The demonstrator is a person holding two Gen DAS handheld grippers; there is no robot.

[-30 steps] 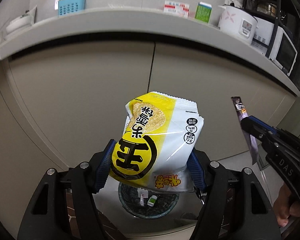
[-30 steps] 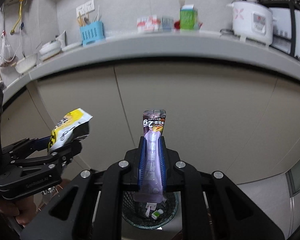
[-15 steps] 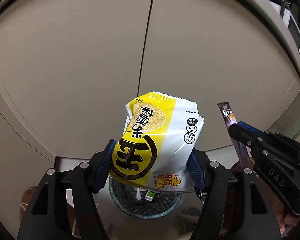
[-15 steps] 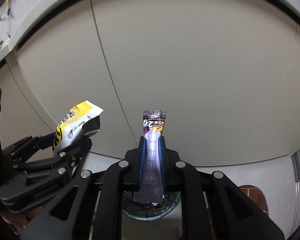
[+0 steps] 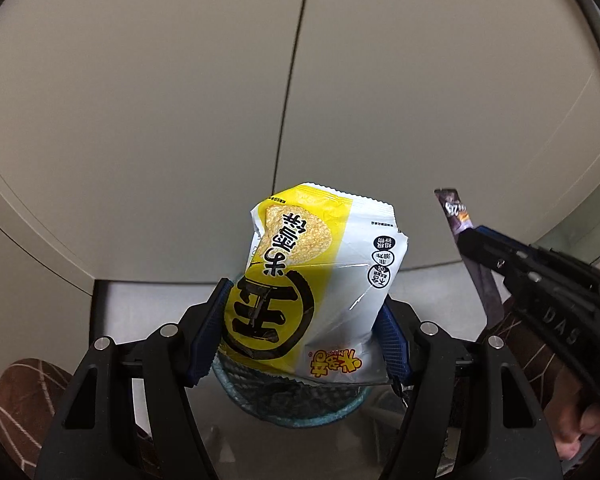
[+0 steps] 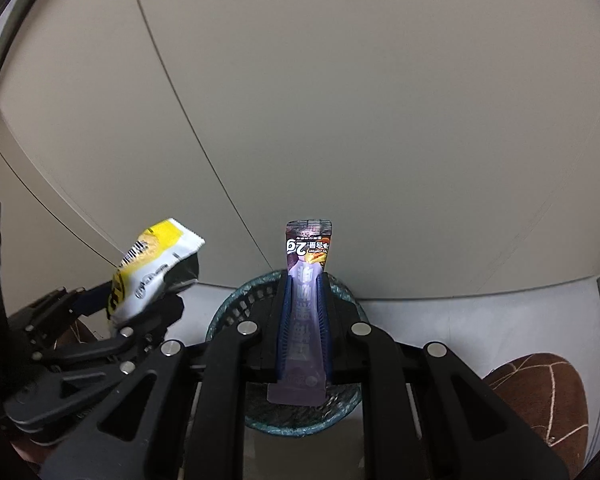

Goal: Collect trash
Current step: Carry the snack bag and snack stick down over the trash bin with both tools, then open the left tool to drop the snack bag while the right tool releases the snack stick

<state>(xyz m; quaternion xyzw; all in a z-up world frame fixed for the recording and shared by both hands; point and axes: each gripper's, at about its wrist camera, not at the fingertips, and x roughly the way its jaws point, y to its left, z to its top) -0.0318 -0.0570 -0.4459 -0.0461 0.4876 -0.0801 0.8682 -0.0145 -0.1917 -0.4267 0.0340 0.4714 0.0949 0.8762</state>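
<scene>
Now lower, trash basket [image 6: 228, 308] nearer than before.

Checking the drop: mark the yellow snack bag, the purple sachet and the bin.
yellow snack bag [image 5: 324, 280], left wrist view, middle of its printed front.
purple sachet [image 6: 306, 312], right wrist view, its body between the fingers.
bin [image 6: 236, 300], right wrist view, left rim.

Our left gripper [image 5: 306, 326] and right gripper [image 6: 304, 320] were black, with blue ribbed pads [image 5: 210, 332] and silver screws [image 6: 246, 327].
</scene>
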